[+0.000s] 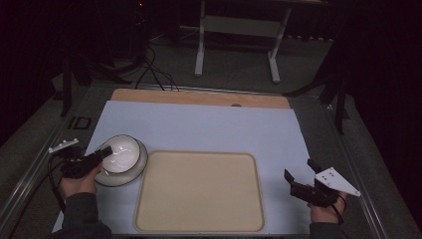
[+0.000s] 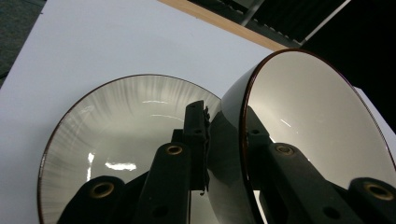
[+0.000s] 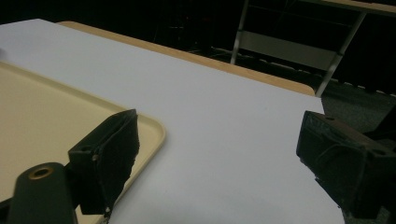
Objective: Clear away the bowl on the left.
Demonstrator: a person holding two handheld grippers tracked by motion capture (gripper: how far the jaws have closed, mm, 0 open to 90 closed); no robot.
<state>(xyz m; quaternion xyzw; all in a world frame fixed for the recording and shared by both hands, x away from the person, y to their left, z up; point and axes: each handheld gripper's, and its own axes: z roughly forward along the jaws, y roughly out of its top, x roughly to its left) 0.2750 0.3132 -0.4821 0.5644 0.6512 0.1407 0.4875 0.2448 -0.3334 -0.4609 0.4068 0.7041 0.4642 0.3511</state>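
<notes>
A bowl (image 1: 121,151) with a white inside and a dark rim is at the left of the table. In the left gripper view the bowl (image 2: 317,126) is tilted, lifted on one side over a grey streaked plate (image 2: 121,126). My left gripper (image 1: 103,152) is shut on the bowl's rim, with one jaw inside and one outside (image 2: 224,119). The plate's pale edge (image 1: 137,174) shows under the bowl. My right gripper (image 1: 299,169) is held open with nothing in it above the mat at the front right (image 3: 219,121), just right of a beige tray (image 1: 199,191).
The tray's corner (image 3: 37,107) lies beside my right gripper's left jaw. A white mat (image 1: 209,124) covers the table, and a wooden strip (image 1: 199,97) shows at its far edge. A white metal stand (image 1: 239,30) is on the floor beyond.
</notes>
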